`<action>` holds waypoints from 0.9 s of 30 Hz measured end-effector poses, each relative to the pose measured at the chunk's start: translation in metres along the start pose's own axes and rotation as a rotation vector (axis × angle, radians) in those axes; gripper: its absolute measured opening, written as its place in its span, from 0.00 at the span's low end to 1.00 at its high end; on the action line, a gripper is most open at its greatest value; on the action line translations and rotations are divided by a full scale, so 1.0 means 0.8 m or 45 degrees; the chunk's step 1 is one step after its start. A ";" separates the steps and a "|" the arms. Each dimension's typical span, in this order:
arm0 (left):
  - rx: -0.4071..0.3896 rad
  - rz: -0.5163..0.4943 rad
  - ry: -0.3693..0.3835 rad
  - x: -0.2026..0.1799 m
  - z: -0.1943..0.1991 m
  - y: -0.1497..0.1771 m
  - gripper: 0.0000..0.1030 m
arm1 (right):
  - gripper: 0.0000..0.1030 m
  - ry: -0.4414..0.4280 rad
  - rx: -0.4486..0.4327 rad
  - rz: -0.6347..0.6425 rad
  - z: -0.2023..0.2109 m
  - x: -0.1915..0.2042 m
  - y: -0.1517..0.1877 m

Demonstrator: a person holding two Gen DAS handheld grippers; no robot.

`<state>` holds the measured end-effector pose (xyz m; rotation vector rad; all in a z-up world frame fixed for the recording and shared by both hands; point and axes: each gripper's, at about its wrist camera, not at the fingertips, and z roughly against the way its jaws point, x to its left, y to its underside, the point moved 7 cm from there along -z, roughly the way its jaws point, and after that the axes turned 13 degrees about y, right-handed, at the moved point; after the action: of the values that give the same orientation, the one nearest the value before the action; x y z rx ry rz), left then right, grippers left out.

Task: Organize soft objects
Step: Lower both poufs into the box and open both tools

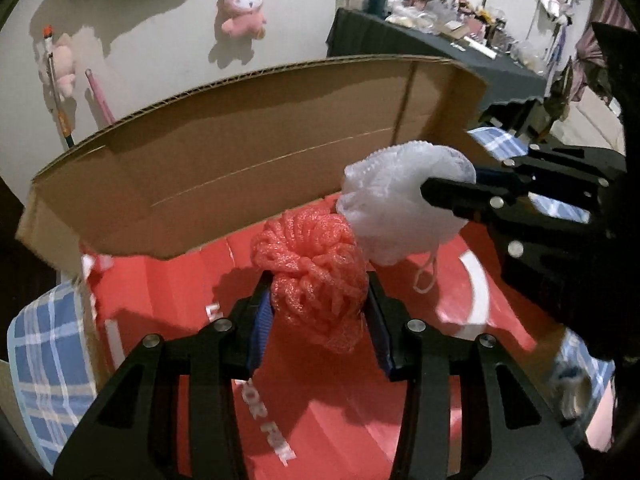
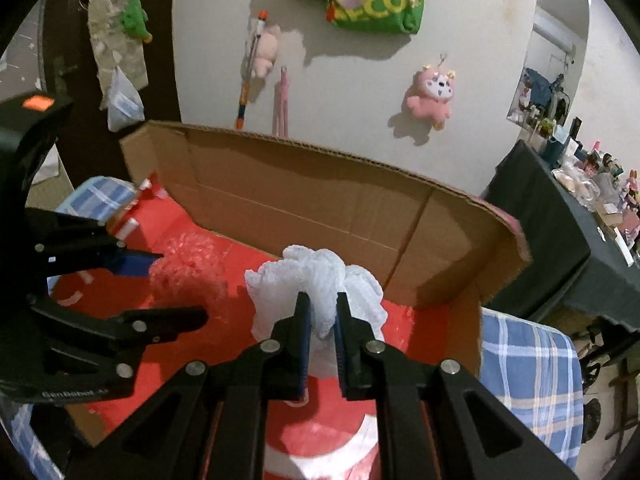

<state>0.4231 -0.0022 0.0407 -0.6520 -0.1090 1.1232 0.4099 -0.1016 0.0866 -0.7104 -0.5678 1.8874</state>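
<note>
A coral-pink mesh pouf [image 1: 316, 256] sits between the blue pads of my left gripper [image 1: 318, 278], which is shut on it. To its right, my right gripper [image 1: 448, 184] is shut on a white mesh pouf [image 1: 392, 208] whose loop cord dangles below. In the right wrist view the white pouf [image 2: 316, 276] bulges out past my right gripper [image 2: 322, 300], and my left gripper [image 2: 182, 286] comes in from the left with the blurred pink pouf [image 2: 188, 268]. Both poufs hang over the red floor of an open cardboard box [image 1: 240, 160], close side by side.
The box's tall brown flap [image 2: 320, 200] stands behind both poufs. A blue plaid cloth [image 2: 528, 368] lies under the box on both sides. Pink plush toys [image 1: 242, 10] hang on the white wall. A dark-covered table [image 1: 400, 40] with clutter stands at the right.
</note>
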 end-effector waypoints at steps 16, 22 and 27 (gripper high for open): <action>0.033 0.071 -0.049 0.037 -0.038 0.001 0.53 | 0.40 0.014 0.140 -0.031 -0.063 0.003 0.001; 0.073 0.075 -0.057 0.040 -0.041 0.012 0.61 | 0.55 -0.011 0.171 -0.031 -0.068 0.008 0.003; 0.076 0.074 -0.071 0.042 -0.039 0.016 0.62 | 0.66 -0.015 0.177 -0.029 -0.069 0.006 0.001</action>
<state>0.4404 0.0170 0.0007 -0.5737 -0.1043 1.1969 0.4466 -0.0937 0.0455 -0.6002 -0.4455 1.8903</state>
